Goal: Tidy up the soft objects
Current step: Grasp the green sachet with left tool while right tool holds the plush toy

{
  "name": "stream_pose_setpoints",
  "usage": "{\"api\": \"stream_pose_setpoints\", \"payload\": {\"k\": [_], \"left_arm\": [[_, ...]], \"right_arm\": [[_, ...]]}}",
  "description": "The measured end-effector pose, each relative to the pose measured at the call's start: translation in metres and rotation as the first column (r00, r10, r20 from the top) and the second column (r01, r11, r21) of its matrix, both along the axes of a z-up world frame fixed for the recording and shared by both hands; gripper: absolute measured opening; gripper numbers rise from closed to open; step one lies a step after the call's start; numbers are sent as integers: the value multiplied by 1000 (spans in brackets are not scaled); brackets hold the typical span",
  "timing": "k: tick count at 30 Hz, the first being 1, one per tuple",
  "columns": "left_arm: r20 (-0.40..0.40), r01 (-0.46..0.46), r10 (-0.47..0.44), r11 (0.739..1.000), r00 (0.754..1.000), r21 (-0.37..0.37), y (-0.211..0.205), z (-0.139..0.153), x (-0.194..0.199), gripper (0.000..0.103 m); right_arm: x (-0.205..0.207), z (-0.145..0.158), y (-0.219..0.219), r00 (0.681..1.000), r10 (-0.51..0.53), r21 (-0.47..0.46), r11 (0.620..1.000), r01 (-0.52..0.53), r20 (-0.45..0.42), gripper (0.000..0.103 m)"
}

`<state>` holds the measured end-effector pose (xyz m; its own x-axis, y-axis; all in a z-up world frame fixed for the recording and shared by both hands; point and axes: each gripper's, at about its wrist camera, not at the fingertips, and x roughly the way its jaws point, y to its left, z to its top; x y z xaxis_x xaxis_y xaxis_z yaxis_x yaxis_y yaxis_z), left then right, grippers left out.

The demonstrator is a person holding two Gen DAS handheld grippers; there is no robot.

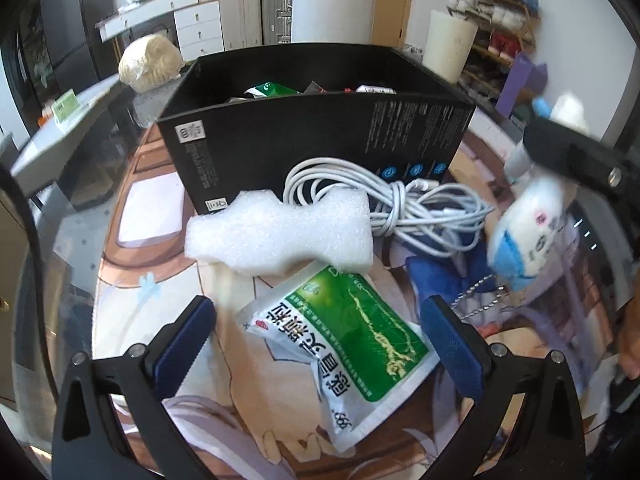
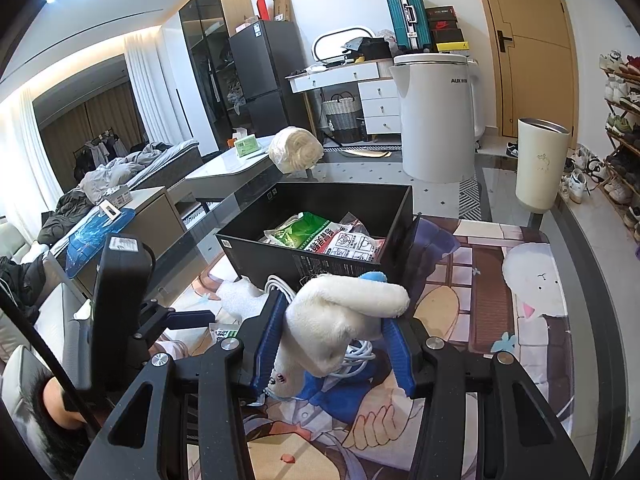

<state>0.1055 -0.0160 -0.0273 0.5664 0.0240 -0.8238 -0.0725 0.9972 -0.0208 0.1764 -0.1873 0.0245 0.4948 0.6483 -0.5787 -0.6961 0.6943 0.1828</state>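
Left wrist view: the left gripper (image 1: pixel 316 344) is hovering with jaws spread and empty over the green-and-white sachet (image 1: pixel 340 356), which is lying between its fingers; foam piece (image 1: pixel 280 236) at 12 o'clock.

Right wrist view: the right gripper (image 2: pixel 332 340) is pinching the plush toy (image 2: pixel 340 320). Judged step: carrying it to the black box (image 2: pixel 320 236), lying at 12 o'clock; next, releasing above it.

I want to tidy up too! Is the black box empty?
No, the black cardboard box already holds a green and white packet and other plastic wrappers.
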Motion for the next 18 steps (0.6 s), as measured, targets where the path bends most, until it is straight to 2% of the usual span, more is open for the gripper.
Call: {"api": "stream_pose_setpoints", "payload": {"k": [12,18], "left_arm": [[31,32,-32,999,999,3,23,-2,-24,102],[65,71,-71,997,995,9,15,2,-30,81]], "right_arm": [[-2,-2,1,1000,5,-3,1000,-5,-2,48],[-4,-2,4,1000,10,-6,1000,-10,-2,48]]}}
